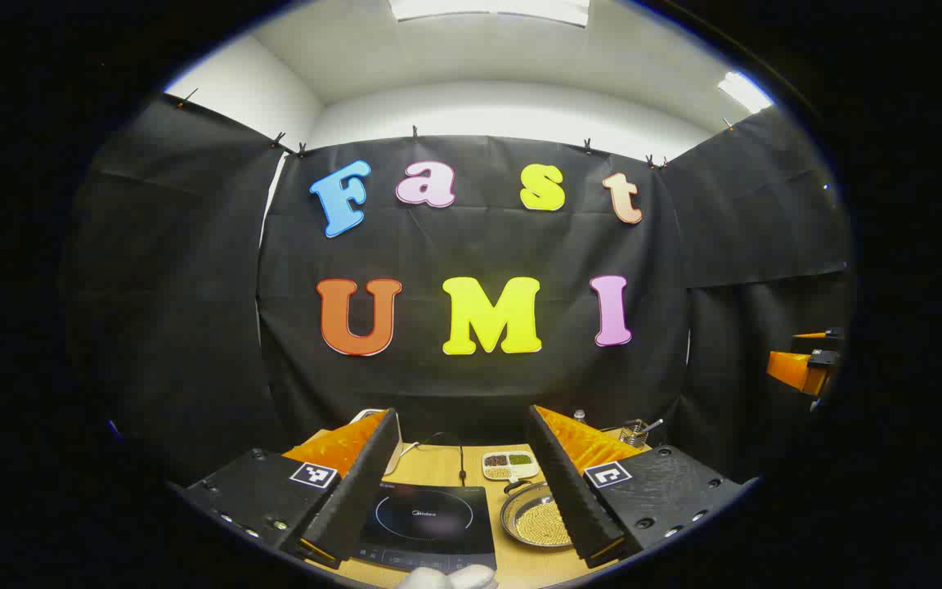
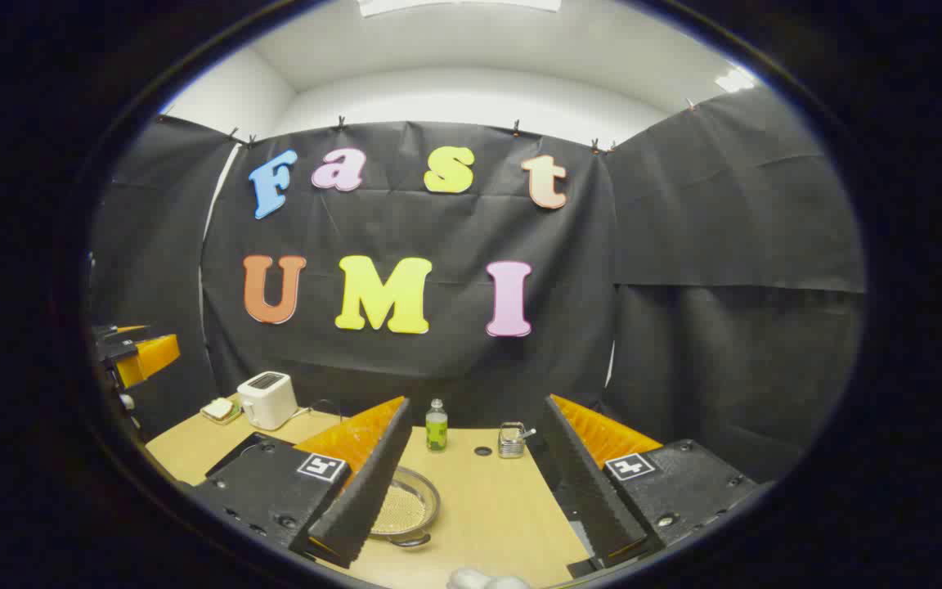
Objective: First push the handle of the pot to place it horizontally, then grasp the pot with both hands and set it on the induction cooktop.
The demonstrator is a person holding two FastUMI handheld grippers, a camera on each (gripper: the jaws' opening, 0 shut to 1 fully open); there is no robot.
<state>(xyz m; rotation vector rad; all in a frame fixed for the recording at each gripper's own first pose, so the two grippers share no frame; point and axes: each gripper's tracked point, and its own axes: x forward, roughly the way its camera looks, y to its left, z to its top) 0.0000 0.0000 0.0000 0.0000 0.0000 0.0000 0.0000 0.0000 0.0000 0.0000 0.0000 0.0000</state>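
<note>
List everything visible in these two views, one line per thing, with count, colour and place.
pot: 1, silver, filled with pale grains, on the table right of the cooktop
induction cooktop: 1, black, on the table near the front edge
divided dish: 1, white, with brown and green contents, behind the pot
toaster: 1, white, far left of the table
small plate: 1, holding something pale, left of the toaster
bottle: 1, green, at the back of the table
metal holder: 1, silver, right of the bottle
table: 1, light wood
left gripper: 1, open, above the cooktop
right gripper: 1, open, above the table
</note>
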